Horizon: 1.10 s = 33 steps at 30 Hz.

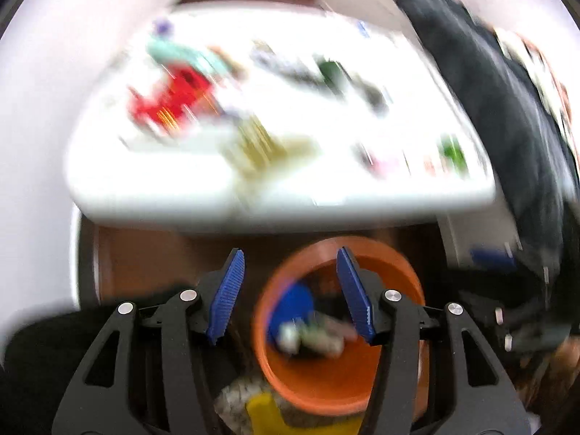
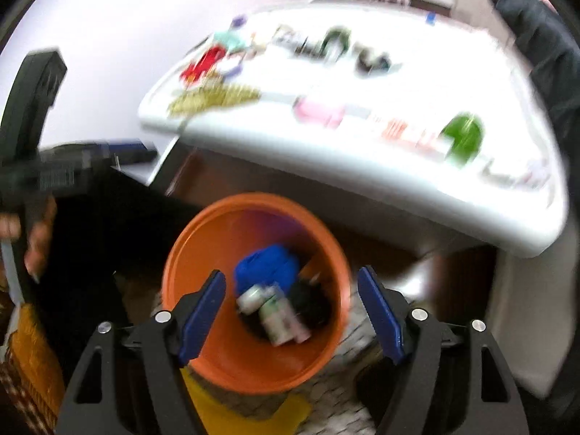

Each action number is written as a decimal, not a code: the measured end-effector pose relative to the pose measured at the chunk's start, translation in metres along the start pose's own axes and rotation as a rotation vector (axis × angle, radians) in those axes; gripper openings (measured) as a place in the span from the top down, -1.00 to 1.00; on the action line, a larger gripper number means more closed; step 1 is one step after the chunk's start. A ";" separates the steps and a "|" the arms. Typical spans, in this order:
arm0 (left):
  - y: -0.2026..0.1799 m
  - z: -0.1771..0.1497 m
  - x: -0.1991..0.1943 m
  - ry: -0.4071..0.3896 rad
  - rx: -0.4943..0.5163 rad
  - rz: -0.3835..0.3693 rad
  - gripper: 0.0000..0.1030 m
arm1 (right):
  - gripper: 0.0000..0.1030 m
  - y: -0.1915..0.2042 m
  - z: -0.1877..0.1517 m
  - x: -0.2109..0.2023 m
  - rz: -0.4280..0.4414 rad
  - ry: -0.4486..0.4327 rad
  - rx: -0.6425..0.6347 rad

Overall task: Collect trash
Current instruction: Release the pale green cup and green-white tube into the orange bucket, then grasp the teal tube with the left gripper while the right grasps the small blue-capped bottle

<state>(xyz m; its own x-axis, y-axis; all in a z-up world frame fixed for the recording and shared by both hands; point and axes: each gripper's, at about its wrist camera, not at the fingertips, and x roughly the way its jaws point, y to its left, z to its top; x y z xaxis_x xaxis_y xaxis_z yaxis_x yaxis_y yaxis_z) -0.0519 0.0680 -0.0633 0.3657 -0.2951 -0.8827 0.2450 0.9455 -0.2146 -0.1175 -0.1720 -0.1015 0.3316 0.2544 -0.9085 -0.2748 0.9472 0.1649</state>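
An orange bin (image 1: 326, 380) (image 2: 224, 355) stands on the floor below the white table's front edge. It holds a blue item (image 2: 266, 266), white cans (image 2: 275, 311) and something black. My left gripper (image 1: 290, 257) is open and empty above the bin's left rim. My right gripper (image 2: 291, 275) is open and empty, right over the bin's mouth. Blurred trash lies on the white table (image 1: 152, 181) (image 2: 362, 177): a red wrapper (image 1: 170, 101), a gold wrapper (image 1: 257, 145) (image 2: 214, 98), a green item (image 2: 464, 137), a pink item (image 2: 319, 110).
Both views are motion-blurred. A dark garment (image 1: 507, 108) hangs at the table's right. The other gripper and the hand holding it (image 2: 32, 181) show at the left of the right wrist view. A yellow item (image 2: 224, 409) and a mat lie under the bin.
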 end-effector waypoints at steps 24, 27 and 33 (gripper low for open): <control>0.129 0.202 0.095 -0.072 -0.589 0.280 -0.15 | -0.73 -0.013 0.077 -0.006 -0.147 -0.264 -0.027; 0.130 0.206 0.098 -0.091 -0.612 0.270 -0.16 | -0.74 -0.014 0.077 -0.005 -0.162 -0.266 -0.036; 0.116 0.214 0.120 -0.088 -0.571 0.331 -0.14 | -0.73 -0.020 0.077 -0.003 -0.159 -0.256 -0.018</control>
<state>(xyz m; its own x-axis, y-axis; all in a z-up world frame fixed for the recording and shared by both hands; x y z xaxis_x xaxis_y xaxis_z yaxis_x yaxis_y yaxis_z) 0.2129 0.1132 -0.1043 0.4176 0.0360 -0.9079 -0.3977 0.9057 -0.1470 -0.0433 -0.1762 -0.0724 0.5883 0.1461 -0.7953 -0.2161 0.9762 0.0195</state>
